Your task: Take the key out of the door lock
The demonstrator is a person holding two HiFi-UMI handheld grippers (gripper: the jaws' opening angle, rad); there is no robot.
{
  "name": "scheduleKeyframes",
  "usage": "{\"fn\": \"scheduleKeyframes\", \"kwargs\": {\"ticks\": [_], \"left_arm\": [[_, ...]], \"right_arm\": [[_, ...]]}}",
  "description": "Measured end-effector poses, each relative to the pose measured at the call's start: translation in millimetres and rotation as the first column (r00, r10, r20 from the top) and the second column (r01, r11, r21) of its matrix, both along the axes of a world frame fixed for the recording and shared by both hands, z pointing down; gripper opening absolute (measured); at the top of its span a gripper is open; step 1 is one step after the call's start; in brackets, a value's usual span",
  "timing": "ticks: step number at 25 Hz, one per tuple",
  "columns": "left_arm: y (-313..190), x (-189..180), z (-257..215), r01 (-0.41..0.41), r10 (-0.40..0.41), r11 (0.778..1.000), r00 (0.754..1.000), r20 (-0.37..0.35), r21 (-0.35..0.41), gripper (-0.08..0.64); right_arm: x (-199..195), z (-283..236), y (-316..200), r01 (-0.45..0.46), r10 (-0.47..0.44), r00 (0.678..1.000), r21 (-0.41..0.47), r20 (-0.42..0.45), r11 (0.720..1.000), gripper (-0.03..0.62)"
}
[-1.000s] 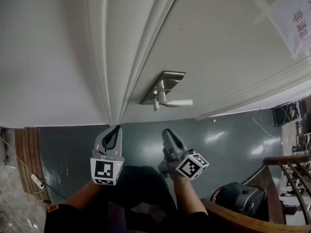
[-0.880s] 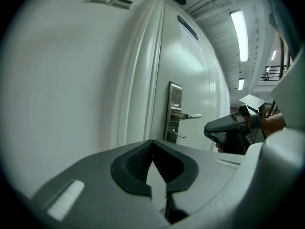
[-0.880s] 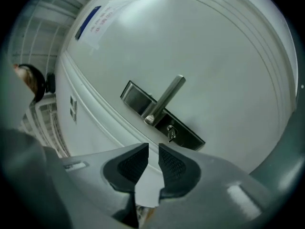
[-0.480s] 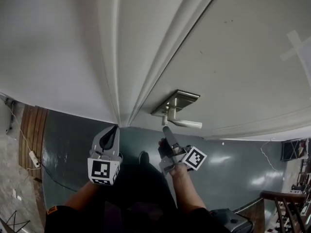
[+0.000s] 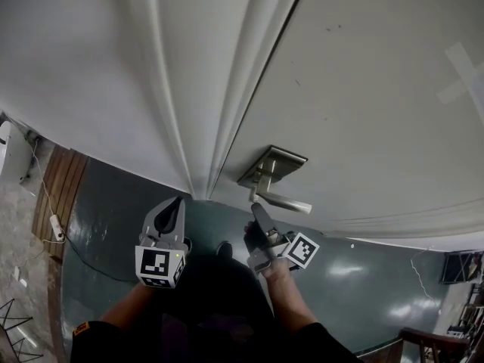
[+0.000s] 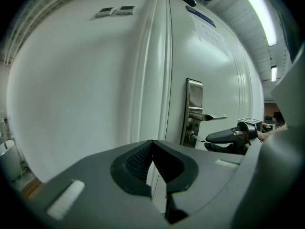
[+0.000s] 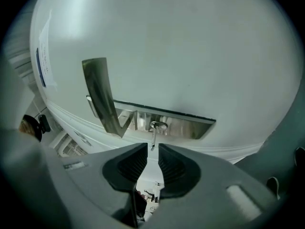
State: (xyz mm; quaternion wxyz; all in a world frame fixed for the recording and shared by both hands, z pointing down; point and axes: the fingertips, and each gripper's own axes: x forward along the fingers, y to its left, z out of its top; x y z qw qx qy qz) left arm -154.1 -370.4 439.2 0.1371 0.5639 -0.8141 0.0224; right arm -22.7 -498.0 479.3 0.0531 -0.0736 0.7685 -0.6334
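A small silver key (image 7: 153, 133) sticks out of the lock below the lever handle (image 7: 102, 97) on the metal lock plate (image 7: 167, 123) of a white door. My right gripper (image 7: 152, 150) is open by a narrow gap, and the key's free end sits right at the mouth of that gap, apparently not clamped. In the head view the right gripper (image 5: 255, 207) points up at the key (image 5: 253, 197) just under the lock plate (image 5: 274, 166). My left gripper (image 5: 178, 201) hangs to the left by the door frame, shut and holding nothing. The left gripper view shows the key (image 6: 196, 139) with the right gripper (image 6: 224, 138) beside it.
The white door frame (image 5: 227, 89) runs up between wall and door. Dark green floor (image 5: 113, 203) lies below, with a wooden strip and a power cable (image 5: 54, 225) at the far left. Tape (image 5: 463, 70) is stuck on the door at upper right.
My right gripper has risen from low by the floor up to the key, and its jaws now flank the key's end. The left gripper has stayed where it was.
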Motion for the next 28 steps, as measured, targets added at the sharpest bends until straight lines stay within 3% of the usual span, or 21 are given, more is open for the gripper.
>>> {"fn": "scheduleKeyframes", "kwargs": {"ticks": [11, 14, 28], "left_arm": [[7.9, 1.8, -0.6, 0.055, -0.055, 0.998, 0.998, -0.004, -0.002, 0.015], [11.1, -1.3, -1.1, 0.062, -0.062, 0.998, 0.998, 0.0, -0.002, 0.015], [8.5, -8.4, 0.9, -0.003, 0.004, 1.0, 1.0, -0.027, 0.027, 0.015]], "right_arm": [[-24.4, -2.0, -19.5, 0.04, -0.04, 0.999, -0.005, 0.011, 0.999, 0.058], [-27.3, 0.0, -22.0, 0.03, -0.03, 1.0, -0.018, 0.003, 0.999, 0.029], [-12.8, 2.7, 0.8, -0.036, 0.037, 0.999, -0.089, 0.002, 0.995, 0.015]]}}
